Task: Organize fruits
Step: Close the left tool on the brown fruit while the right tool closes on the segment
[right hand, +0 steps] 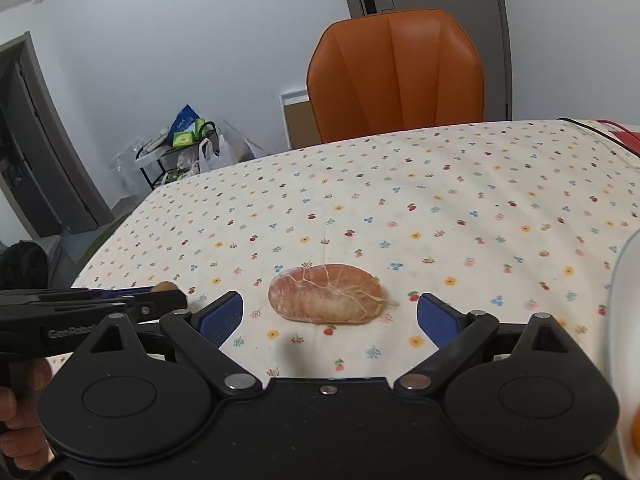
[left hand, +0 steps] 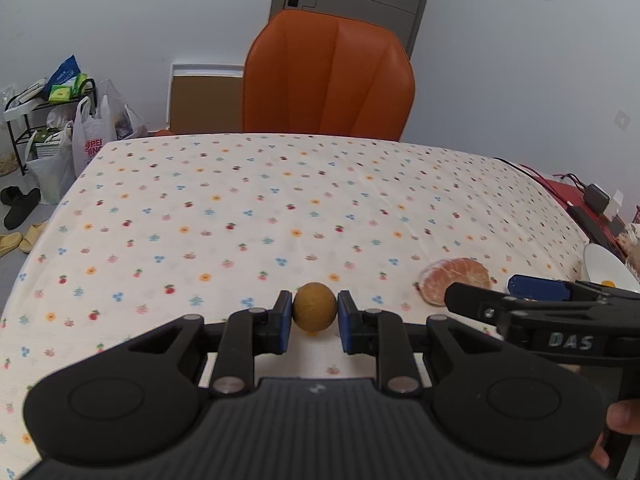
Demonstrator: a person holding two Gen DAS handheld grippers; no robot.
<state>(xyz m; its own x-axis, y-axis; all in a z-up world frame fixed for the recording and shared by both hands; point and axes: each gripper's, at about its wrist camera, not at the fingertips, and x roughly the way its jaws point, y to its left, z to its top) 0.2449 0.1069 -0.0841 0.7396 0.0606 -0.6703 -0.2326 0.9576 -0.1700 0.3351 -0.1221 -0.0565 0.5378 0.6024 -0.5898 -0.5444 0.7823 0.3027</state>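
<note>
- Fruits, two on the flowered tablecloth [left hand: 240, 208]: a small round brown fruit [left hand: 314, 307] near the front edge, and a peeled citrus piece [right hand: 326, 294] lying to its right, apart from it.
- Left gripper [left hand: 313, 316]: jaws drawn in, blue pads pressing both sides of the round fruit, which looks to sit on or just off the cloth.
- Right gripper [right hand: 330, 312]: jaws spread wide, nothing between the pads; the citrus piece lies just ahead of the gap.
- Step, as judged: the round fruit is grasped, the citrus piece being lined up.
- Next move calls for: advancing the right jaws around the citrus piece, then a soft squeeze, as it looks tender.
- White bowl [left hand: 604, 264]: at the right edge, likely destination; some orange item inside.
- Room: cloth bare toward the orange chair [left hand: 328, 76]; grippers stand close side by side, so they could collide.
</note>
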